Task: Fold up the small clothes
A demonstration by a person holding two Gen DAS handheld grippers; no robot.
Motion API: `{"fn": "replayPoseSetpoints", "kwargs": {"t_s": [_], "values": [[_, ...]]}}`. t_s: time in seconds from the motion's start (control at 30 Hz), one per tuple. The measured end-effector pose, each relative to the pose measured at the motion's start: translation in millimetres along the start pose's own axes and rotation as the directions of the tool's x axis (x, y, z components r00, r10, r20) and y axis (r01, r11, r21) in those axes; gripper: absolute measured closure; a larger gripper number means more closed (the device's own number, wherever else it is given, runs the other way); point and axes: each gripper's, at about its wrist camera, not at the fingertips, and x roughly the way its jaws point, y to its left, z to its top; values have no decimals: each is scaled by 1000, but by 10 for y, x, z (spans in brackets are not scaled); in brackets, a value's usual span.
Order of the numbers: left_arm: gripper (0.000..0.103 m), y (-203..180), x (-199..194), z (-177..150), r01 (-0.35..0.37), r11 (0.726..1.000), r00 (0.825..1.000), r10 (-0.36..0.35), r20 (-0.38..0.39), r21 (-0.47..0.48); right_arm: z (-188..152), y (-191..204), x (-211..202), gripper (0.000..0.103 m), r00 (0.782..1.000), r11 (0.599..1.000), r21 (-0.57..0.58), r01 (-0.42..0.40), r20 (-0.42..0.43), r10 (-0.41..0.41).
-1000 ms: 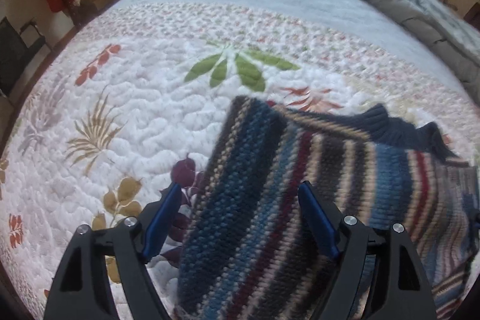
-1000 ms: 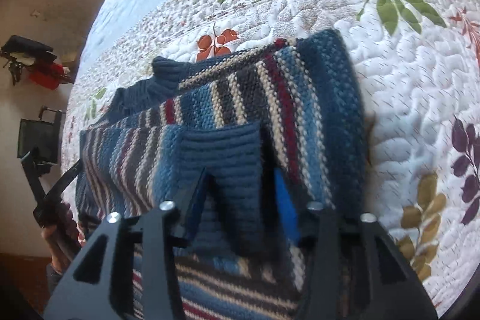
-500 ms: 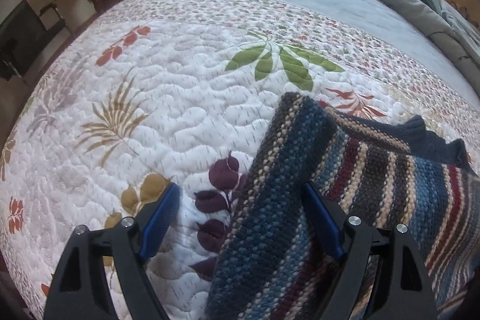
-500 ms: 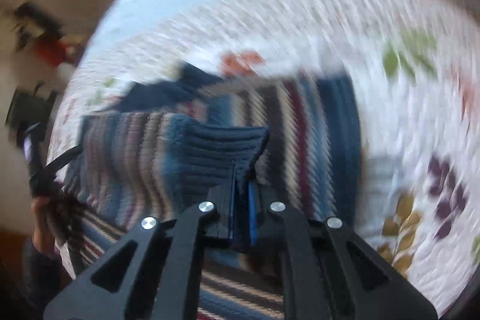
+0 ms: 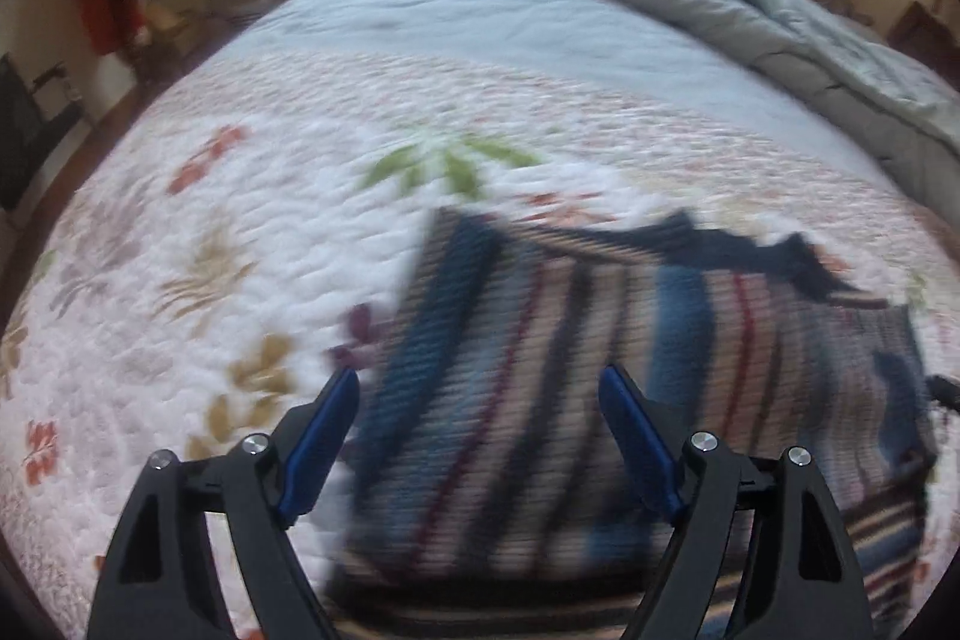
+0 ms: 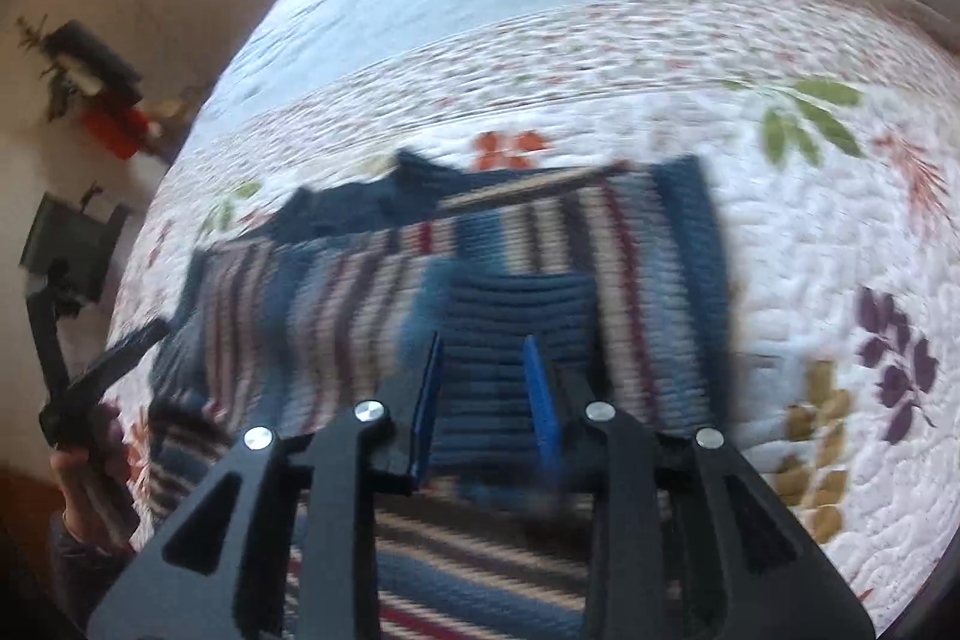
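Right wrist view showed the right gripper (image 6: 486,388) parted again, its fingers (image 6: 538,394) a narrow gap apart around the ribbed blue cuff (image 6: 516,310), which half a second earlier they had pinched shut; through the blur it seemed the sleeve had just been let go on the striped sweater (image 6: 360,298), lying on the near part of the bed (image 6: 810,232). The left gripper (image 5: 480,394) stayed wide and empty over the sweater's left edge, so that fold looked laid.

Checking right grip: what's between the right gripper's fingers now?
Right wrist view: the striped sweater's ribbed navy cuff lies between the right gripper's parted fingers.
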Motion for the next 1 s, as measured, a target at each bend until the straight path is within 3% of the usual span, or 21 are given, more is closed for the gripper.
{"fn": "replayPoseSetpoints", "kwargs": {"t_s": [0.07,0.13,0.23,0.3,0.53,0.67,0.77,0.87,1.0], "values": [[20,-212,31,43,0,999,1000,0,-5,40,-10,137,105,74,999,1000,-20,-24,-31,23],[21,-398,178,75,-77,994,997,79,-26,80,-34,222,181,74,998,999,-28,-27,-54,26],[20,-458,408,98,-128,990,990,132,-55,68,-83,256,308,74,996,999,-16,-33,-82,32],[19,-463,641,92,-182,980,975,189,-115,75,-117,213,390,74,994,1000,4,-30,-107,30],[19,-380,717,70,-166,985,977,170,-132,39,-119,118,524,76,990,997,55,-55,-130,62],[24,-424,486,62,-97,995,990,97,-100,-5,-143,212,396,73,993,999,2,-47,-107,47],[24,-621,316,65,-26,999,998,27,-48,31,-169,267,301,73,994,998,-19,-57,-91,55],[24,-801,217,52,32,998,999,-31,-32,52,-185,261,276,73,993,998,-15,-66,-98,64],[24,-986,186,-20,188,976,982,-184,-42,112,-270,243,184,73,992,997,-28,-67,-107,64]]}}
